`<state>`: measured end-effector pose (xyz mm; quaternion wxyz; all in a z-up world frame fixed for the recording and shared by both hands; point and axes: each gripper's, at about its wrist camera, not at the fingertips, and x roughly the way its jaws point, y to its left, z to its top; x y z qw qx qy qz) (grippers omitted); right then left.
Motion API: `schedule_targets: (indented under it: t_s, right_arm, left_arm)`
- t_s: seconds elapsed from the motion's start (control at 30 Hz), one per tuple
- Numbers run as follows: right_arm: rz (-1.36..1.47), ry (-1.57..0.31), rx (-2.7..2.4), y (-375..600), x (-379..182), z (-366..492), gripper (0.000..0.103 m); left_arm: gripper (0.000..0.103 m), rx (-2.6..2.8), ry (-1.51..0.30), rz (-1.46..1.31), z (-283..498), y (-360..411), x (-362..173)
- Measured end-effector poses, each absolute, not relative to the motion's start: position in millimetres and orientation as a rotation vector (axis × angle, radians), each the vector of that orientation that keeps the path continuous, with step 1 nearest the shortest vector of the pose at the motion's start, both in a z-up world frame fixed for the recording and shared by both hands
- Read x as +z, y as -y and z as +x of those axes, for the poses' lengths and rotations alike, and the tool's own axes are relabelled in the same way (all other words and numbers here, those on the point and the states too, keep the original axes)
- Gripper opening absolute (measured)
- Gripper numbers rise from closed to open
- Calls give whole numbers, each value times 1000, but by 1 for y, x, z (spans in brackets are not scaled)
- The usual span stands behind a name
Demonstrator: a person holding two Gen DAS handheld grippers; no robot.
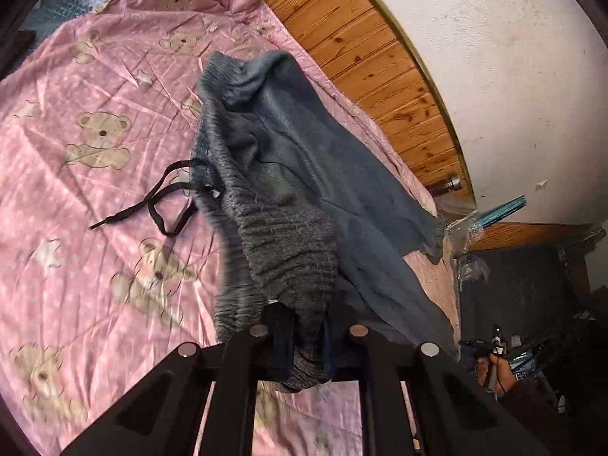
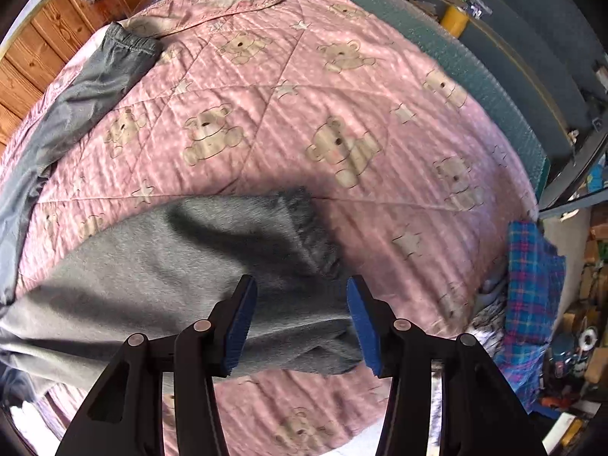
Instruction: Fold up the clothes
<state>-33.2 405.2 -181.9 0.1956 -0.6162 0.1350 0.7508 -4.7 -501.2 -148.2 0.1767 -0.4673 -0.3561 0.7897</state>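
left gripper (image 1: 307, 336) was clamped on the ribbed waistband of the grey sweatpants (image 1: 288, 174) | sweatpants were lifted over the pink quilt (image 1: 76, 174), black drawstring (image 1: 167, 197) trailing onto it | right gripper (image 2: 300, 321) was held agape above a grey leg on the quilt

We cannot see the left gripper's fingers (image 1: 283, 345) fully: bunched waistband of the grey sweatpants (image 1: 288, 250) covers their pads. Waistband edge is motion-blurred. In the right wrist view the sweatpants (image 2: 133, 277) run off the left edge. Clutter (image 2: 577, 342) at right is too small to identify.
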Motion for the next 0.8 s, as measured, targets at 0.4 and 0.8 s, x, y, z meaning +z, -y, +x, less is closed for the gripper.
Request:
schedule_targets:
  t_s: [0.4, 0.8]
  right_arm:
    - [-1894, -315, 2155, -399, -208, -72, 60]
    - [-1619, -180, 2551, -389, -143, -105, 5]
  left_arm:
    - [11, 2222, 910, -1788, 33, 565, -187]
    - [11, 2266, 887, -1889, 36, 559, -185]
